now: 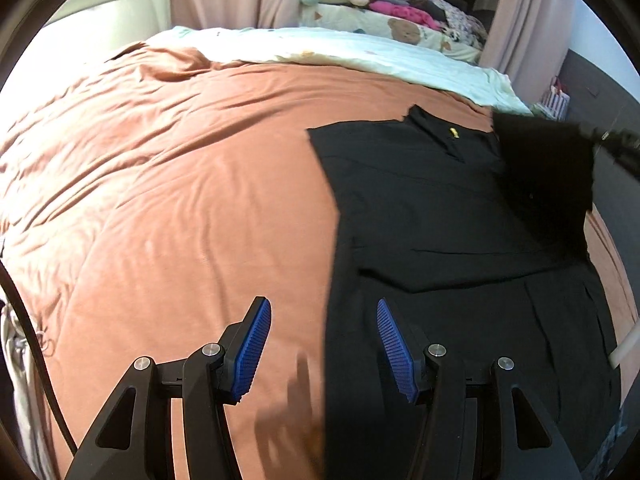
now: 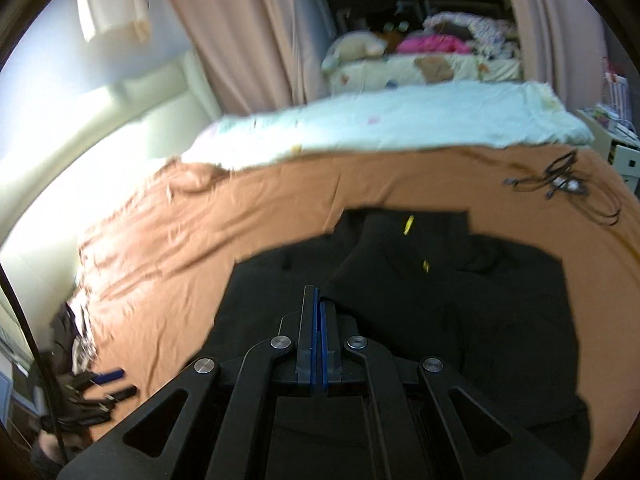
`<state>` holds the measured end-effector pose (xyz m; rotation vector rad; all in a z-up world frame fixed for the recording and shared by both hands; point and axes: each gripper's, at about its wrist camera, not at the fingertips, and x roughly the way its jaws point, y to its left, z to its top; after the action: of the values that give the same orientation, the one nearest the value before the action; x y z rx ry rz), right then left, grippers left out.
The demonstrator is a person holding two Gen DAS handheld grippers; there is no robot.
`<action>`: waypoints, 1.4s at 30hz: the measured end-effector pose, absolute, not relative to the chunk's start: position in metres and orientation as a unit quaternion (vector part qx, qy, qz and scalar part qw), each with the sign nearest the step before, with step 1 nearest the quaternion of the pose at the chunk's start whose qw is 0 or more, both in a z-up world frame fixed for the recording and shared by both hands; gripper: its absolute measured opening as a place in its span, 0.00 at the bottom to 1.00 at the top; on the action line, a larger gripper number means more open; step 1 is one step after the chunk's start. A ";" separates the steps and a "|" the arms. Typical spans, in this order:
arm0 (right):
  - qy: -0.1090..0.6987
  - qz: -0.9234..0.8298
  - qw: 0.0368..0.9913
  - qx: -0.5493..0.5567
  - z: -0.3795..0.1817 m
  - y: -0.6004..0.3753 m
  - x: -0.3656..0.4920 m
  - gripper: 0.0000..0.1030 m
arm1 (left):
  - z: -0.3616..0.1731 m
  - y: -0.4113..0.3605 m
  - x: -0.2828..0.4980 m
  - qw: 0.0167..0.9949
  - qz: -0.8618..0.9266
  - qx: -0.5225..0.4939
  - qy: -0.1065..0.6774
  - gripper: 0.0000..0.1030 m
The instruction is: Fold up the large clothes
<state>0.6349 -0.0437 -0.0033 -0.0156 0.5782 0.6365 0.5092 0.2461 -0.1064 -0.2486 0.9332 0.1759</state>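
From the left wrist, the left gripper [image 1: 324, 344] is open and empty over the black shirt's [image 1: 440, 216] left edge; the shirt lies lengthwise on the orange bedspread [image 1: 160, 184], its collar toward the far white quilt [image 1: 360, 52].

From the right wrist, the right gripper [image 2: 319, 300] is closed on a raised fold of the shirt [image 2: 500, 320].

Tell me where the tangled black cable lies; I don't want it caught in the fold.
In the right wrist view, the black cable lies on the orange bedspread, upper right, beyond the black garment.
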 end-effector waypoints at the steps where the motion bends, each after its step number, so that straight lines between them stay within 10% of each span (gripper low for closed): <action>1: 0.289 0.308 0.907 -0.012 -0.007 -0.035 0.640 0.00 | -0.107 0.252 0.504 0.882 0.089 -0.122 0.447 0.56; 18: 0.418 0.297 0.852 -0.101 -0.066 -0.010 0.686 0.00 | -0.130 0.299 0.433 0.861 0.150 -0.177 0.453 0.56; 21: 0.432 0.310 0.844 -0.076 -0.062 -0.015 0.685 0.43 | -0.128 0.298 0.431 0.858 0.154 -0.176 0.458 0.56; 22: 0.431 0.318 0.841 -0.072 -0.058 -0.020 0.685 0.81 | -0.125 0.298 0.429 0.859 0.155 -0.174 0.456 0.56; 23: 0.426 0.320 0.843 -0.075 -0.056 -0.023 0.682 0.96 | -0.122 0.297 0.427 0.861 0.155 -0.173 0.453 0.56; 42: 0.379 0.278 0.880 -0.060 -0.022 -0.171 0.644 0.96 | -0.077 0.217 0.487 0.885 0.101 -0.125 0.438 0.56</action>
<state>0.6439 -0.1707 -0.0224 -0.1254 0.7905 0.5794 0.4866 0.2167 -0.0769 -0.2595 0.9109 0.2105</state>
